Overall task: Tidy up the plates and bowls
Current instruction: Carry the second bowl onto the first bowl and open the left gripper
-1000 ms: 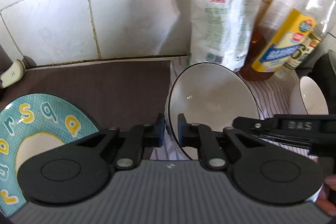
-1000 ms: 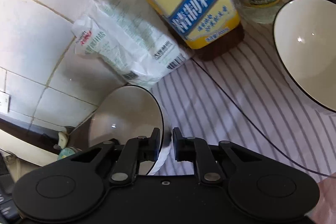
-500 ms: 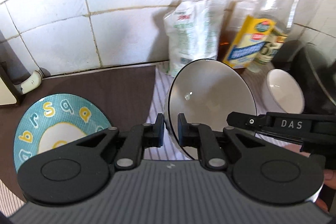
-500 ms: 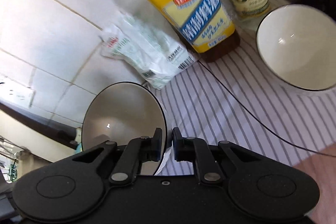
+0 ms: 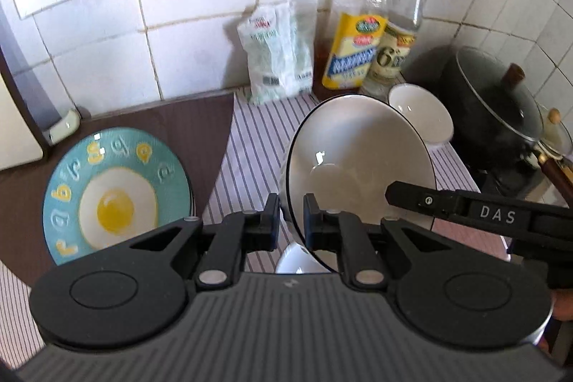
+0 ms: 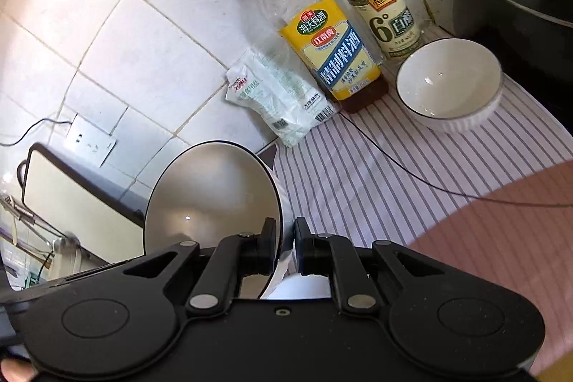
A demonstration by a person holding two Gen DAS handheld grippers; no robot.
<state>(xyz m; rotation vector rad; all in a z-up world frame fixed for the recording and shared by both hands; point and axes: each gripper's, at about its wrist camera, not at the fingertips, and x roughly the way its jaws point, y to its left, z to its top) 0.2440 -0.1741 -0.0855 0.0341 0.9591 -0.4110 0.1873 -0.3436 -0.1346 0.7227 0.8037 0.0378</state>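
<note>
Your left gripper point(image 5: 290, 215) is clamped on the rim of the large white bowl point(image 5: 361, 174), one finger outside the wall and one inside, with the bowl tipped up on edge so its black-rimmed mouth faces the camera. Your right gripper point(image 6: 285, 238) pinches the same bowl point(image 6: 211, 199) at another part of the rim; in the left wrist view its black arm, lettered DAS, reaches in from 3 o'clock and lies across the bowl's lower right edge. Both sets of fingers are nearly together, with only the bowl's thin wall between them.

From the left wrist view, the bowl hangs above the striped cloth point(image 5: 258, 138), and a bit of white ware shows just under it at 6 o'clock; you cannot tell what that is. A teal plate point(image 5: 114, 192) with a fried-egg picture lies flat on the brown counter point(image 5: 172, 117) at 9 o'clock, well apart from the bowl. A small white bowl point(image 5: 420, 117) stands upright on the cloth at 1 o'clock, just in front of the bottles.

At 12 o'clock a white packet point(image 5: 275, 52) leans on the tiled wall, with a yellow-labelled bottle point(image 5: 358, 34) and a clear vinegar bottle point(image 5: 397, 38) beside it. A dark pot with a glass lid point(image 5: 501, 102) sits at 2 o'clock.
</note>
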